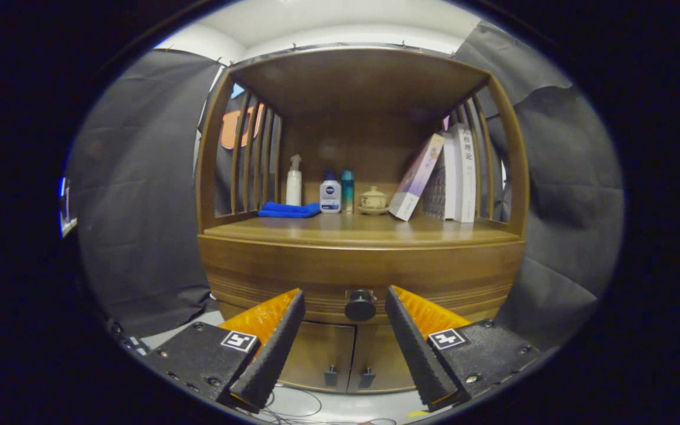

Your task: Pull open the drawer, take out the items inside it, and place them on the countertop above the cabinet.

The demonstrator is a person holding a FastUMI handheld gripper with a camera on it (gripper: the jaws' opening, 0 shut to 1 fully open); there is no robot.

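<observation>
Tongs (345,301) spread wide, gripping nothing — my fingertips sit either side of the dark knob (360,305), not touching it. Drawer (359,277) looks fully closed, just under the countertop (363,231).

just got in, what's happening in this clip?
A person is holding the tool up to a wooden cabinet. Its fingers are open, with the dark drawer knob lined up in the gap between the fingertips, not yet gripped. The drawer is shut, so nothing has come out of it. On the countertop above sit a blue cloth, three bottles, a small lidded pot and some books.
</observation>
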